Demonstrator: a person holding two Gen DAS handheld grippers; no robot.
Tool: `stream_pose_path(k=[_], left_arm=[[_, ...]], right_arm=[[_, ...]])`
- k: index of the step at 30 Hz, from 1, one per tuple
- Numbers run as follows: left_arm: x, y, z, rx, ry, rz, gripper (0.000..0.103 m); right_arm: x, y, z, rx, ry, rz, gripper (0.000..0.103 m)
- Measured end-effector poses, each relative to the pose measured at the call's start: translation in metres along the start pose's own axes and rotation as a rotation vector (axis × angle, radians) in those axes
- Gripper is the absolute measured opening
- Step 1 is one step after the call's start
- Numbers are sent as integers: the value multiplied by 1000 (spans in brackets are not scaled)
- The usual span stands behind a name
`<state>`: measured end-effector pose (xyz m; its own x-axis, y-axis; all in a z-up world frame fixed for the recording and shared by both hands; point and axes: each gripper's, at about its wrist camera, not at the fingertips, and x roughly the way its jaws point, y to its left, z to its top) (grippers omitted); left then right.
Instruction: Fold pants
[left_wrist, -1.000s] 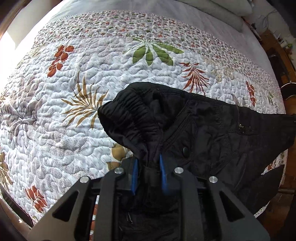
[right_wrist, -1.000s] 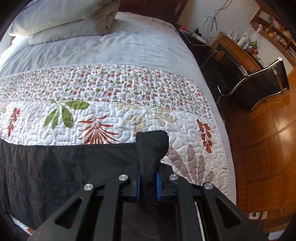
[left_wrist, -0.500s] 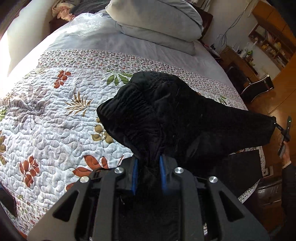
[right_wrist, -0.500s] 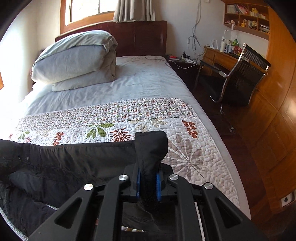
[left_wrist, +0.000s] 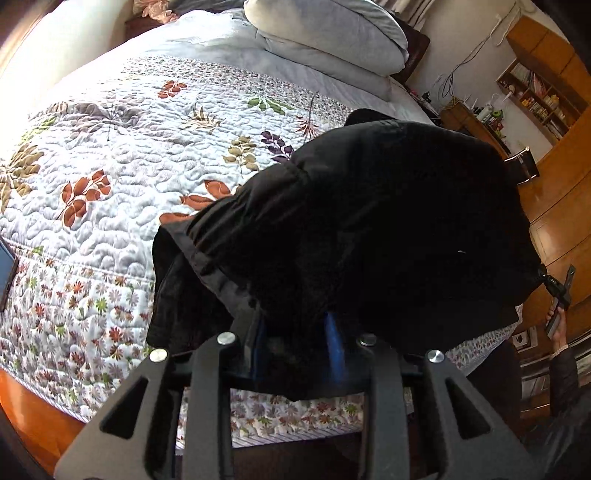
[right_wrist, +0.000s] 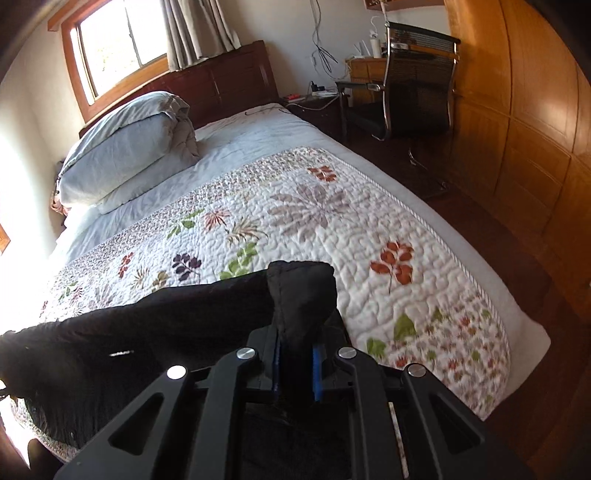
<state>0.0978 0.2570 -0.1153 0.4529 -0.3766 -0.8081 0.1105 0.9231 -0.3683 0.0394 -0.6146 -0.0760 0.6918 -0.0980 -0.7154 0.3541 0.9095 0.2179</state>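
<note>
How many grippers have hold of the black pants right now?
2. The left gripper has the bunched end of the black pants between its fingers, its jaws having just been opening. The right gripper is shut on the other end.

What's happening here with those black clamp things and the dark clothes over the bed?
A person is folding black pants over a bed's floral quilt, with a two-finger gripper in each hand. The right gripper is clamped on a bunched end of the fabric. The left gripper has just been opening its jaws, with cloth between them, draped over it. The pants hang between both, not yet laid flat.
</note>
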Motion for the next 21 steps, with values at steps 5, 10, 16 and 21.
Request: stream_pose_path(k=[5,10,16,21], left_arm=[[-1,4,-29,-4,38,47,44],[-10,16,-59,-84,86,140,82],[-32,55,-109,-382,90,30,83],[-9,38,-130,-515,118,-89,83]], right_arm=[[5,-20,-50,45,79,-53,66],[14,-31,-87,37,144,-120,75],[3,-30,-104,59,162,-145,78],[-3,-21,-110,54,166,-150,79]])
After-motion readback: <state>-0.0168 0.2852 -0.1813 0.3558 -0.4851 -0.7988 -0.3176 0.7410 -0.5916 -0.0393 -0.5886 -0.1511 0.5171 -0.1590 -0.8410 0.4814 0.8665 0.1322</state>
